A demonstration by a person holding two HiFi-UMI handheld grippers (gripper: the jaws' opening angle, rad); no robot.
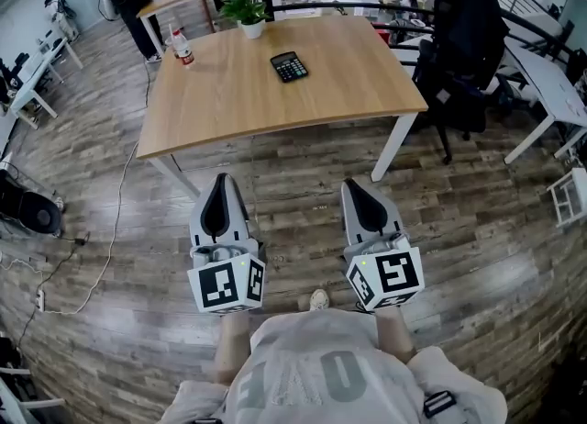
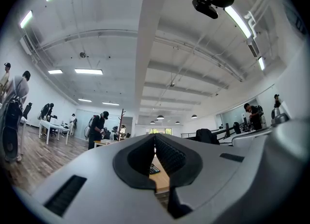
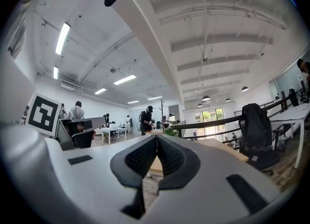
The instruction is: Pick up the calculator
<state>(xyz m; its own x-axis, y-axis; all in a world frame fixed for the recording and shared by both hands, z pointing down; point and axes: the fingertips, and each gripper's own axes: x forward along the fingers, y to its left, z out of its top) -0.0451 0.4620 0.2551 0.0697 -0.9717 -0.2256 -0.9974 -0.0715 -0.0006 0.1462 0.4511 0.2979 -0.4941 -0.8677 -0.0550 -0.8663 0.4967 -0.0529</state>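
The calculator (image 1: 289, 66) lies flat on the far tabletop (image 1: 229, 101), right of a bottle (image 1: 183, 48) and well apart from both grippers. Reaching it with closed fingers (image 2: 170, 156) would likely shove its thin body along the wood, and a low approach could catch the near edge. The left gripper (image 1: 223, 180) tilts slightly upward, shut on nothing; the right gripper (image 1: 354, 185), level beside it, is likewise closed and empty.

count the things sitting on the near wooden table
3 on the table: the calculator near the middle, the potted plant at the far edge, the bottle by the far left corner. Nothing looks hidden.
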